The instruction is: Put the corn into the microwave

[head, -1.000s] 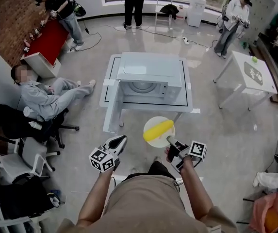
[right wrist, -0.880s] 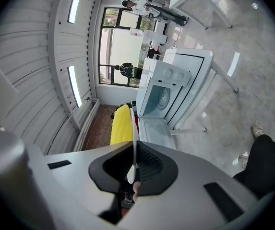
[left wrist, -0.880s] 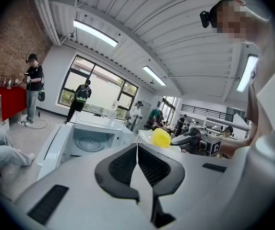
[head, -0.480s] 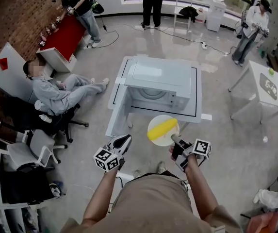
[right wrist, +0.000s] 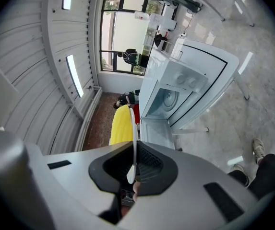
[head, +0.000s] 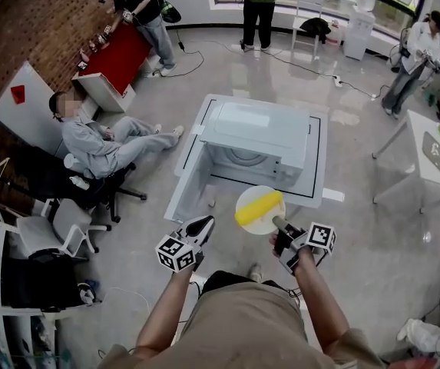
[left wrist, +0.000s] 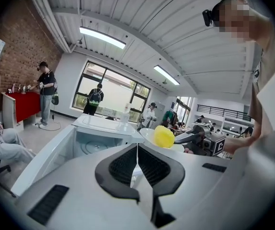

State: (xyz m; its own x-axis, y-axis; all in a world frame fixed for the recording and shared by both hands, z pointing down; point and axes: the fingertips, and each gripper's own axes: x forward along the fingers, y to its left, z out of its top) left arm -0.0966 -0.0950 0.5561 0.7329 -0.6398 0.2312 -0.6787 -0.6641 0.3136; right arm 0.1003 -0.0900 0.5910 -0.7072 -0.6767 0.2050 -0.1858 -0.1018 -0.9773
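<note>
Head view: we see the left gripper low centre, tongs together, nothing between them; the right gripper beside it is clamped on the near rim of a round white plate; a yellow corn cob lies across that plate, held in the air just in front of the boxy white microwave; the microwave sits on a white table w/ black border line; a seated person in grey is off to the left, well apart.

Left gripper view: black pads meet at the tips, no obj. in them; past them the corn shows end-on on the plate, w/ the right gripper behind it; microwave door stands open, cavity and turntable visible; corn is outside the cavity, to its right.

Right gripper view: tongs pinch the plate, seen edge-on as a thin white line; corn rests on its left face; the open microwave lies ahead, near but not touching.
</note>
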